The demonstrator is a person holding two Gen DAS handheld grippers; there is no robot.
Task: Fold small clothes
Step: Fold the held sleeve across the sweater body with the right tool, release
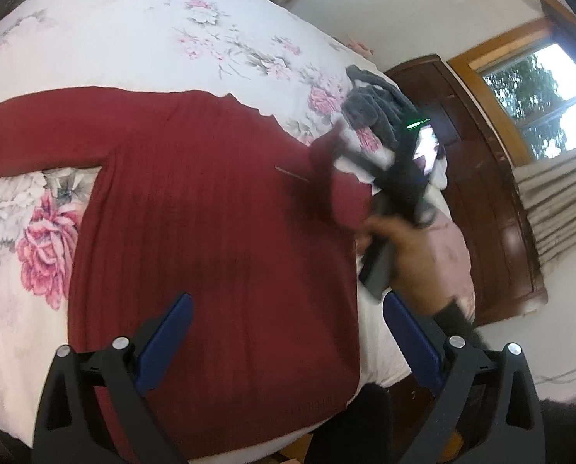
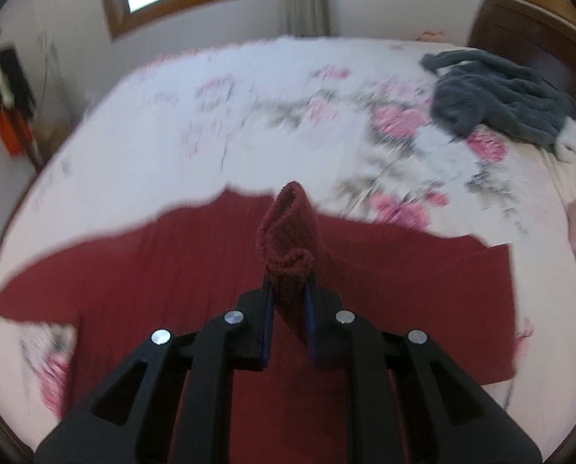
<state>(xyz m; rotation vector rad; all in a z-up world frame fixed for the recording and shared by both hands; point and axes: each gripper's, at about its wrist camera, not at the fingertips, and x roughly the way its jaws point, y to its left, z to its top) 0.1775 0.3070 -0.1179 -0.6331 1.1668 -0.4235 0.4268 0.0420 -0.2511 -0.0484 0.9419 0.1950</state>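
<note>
The right gripper (image 2: 290,305) pinches a sleeve cuff (image 2: 288,232) of the red sweater (image 1: 210,232) (spread on the floral bedsheet (image 1: 133,31)). The left gripper (image 1: 288,336) hangs above it, fingers spread wide and holding nothing. A grey garment (image 2: 496,96) lies near the headboard (image 2: 535,34).

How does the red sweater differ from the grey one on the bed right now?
The red sweater is spread flat across the near part of the floral bedsheet; the grey sweater lies crumpled in a heap near the far corner. The red one looks fine-ribbed, the grey one thick and fuzzy. The right gripper pinches a sleeve cuff of the red sweater, while nothing touches the grey one. The left gripper hangs open. Both sweaters lie on the same bed.
</note>
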